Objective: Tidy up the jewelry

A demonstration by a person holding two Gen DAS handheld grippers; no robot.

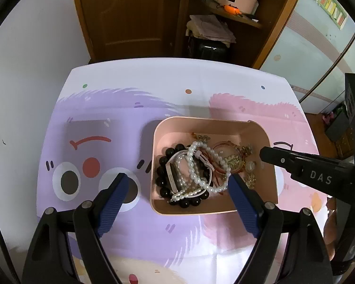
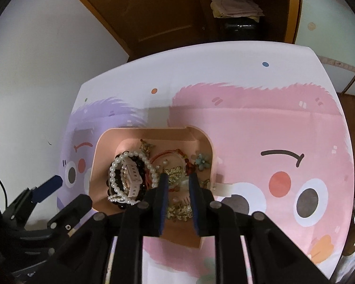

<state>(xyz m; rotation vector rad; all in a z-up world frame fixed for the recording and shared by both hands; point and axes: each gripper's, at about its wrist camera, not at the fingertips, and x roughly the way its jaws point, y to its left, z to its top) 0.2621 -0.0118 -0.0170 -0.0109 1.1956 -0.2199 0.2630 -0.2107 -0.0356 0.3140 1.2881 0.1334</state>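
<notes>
A pink tray [image 1: 201,118] sits on the cartoon tablecloth and holds a jumble of jewelry. On its left side lie a black bead bracelet [image 1: 162,163], a pearl bracelet [image 1: 193,165] and a white watch [image 1: 174,174]. A red bangle [image 1: 224,144] and a gold ornament [image 1: 233,161] lie to the right. My left gripper [image 1: 177,181] is open wide at the tray's near left corner, one finger outside the tray. My right gripper [image 2: 178,177] hangs over the tray [image 2: 142,130] with a narrow gap between its pads, above the gold ornament [image 2: 175,172]. Nothing is pinched.
A flower brooch [image 2: 202,162] lies by the tray's right wall, and a gold chain pile [image 2: 179,210] sits under my right fingers. A white wall borders the table on the left. A wooden door [image 1: 130,16] and a cluttered shelf [image 1: 232,7] stand behind the table.
</notes>
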